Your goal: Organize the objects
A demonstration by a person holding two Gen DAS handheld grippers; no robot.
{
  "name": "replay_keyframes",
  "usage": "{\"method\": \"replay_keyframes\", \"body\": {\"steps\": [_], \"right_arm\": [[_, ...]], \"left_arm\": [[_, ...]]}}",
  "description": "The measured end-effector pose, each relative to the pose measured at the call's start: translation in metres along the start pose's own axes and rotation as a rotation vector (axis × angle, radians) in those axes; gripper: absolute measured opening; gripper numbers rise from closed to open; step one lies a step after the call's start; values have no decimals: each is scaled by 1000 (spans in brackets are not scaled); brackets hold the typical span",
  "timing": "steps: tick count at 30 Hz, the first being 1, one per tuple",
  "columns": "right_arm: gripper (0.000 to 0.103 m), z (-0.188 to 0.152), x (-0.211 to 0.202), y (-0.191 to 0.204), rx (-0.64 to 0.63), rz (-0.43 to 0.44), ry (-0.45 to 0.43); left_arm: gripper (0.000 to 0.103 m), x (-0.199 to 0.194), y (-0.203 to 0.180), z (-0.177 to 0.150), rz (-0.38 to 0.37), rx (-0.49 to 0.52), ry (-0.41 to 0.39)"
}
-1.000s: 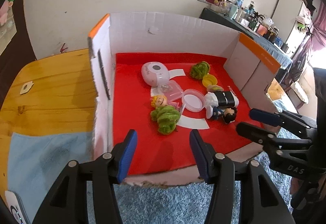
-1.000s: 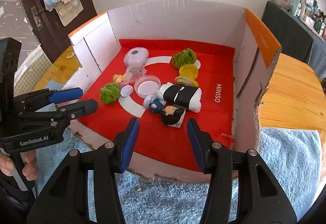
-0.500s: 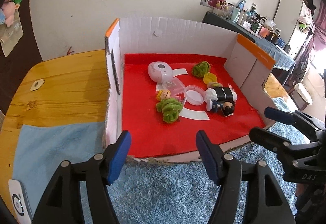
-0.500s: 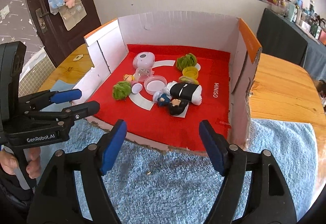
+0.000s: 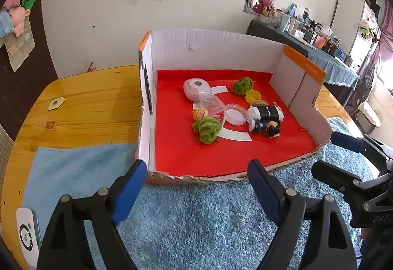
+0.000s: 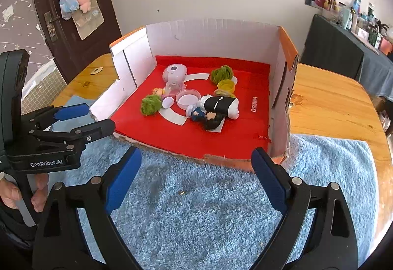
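Note:
A white cardboard box (image 5: 211, 48) (image 6: 213, 36) with its front side cut away has a red lining (image 5: 176, 147). On the lining lie a pink round device (image 5: 196, 89), two green yarn balls (image 5: 206, 128) (image 5: 243, 86), a clear lid (image 5: 235, 117), a yellow cap (image 5: 253, 97), a black-and-white roll (image 5: 267, 113) and small figurines (image 5: 269, 127). My left gripper (image 5: 199, 186) hangs over the blue towel in front of the box, its jaws opening with nothing between them. My right gripper (image 6: 196, 174) does the same beside it, jaws opening and empty.
The box stands on a blue fluffy towel (image 6: 196, 208) spread over a round wooden table (image 5: 81, 107). A white remote (image 5: 27, 233) lies at the table's near left edge. A hand (image 6: 14, 193) holds the left gripper's handle. A door and wall rise behind.
Both grippers have drawn back from over the box's front edge to above the towel and risen a little. The jaws of each have spread much wider.

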State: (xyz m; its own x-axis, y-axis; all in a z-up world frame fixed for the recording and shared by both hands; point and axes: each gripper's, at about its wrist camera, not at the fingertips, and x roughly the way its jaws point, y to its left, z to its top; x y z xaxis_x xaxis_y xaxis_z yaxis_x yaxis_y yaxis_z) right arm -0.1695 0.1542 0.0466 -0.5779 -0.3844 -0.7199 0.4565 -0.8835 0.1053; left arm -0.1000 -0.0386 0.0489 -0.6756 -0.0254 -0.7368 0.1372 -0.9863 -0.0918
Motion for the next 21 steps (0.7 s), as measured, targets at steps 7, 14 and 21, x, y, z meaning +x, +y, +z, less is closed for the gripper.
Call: {"method": "replay_keyframes", "body": {"steps": [7, 14, 21], "right_arm": [[98, -9, -7, 1, 11, -10, -11], [102, -20, -11, -1, 29, -20, -8], [103, -32, -11, -3, 51, -23, -3]], "left_arm": [[97, -7, 1, -9, 2, -5, -4], [103, -8, 3, -21, 25, -10, 2], [103, -3, 1, -37, 14, -12, 33]]}}
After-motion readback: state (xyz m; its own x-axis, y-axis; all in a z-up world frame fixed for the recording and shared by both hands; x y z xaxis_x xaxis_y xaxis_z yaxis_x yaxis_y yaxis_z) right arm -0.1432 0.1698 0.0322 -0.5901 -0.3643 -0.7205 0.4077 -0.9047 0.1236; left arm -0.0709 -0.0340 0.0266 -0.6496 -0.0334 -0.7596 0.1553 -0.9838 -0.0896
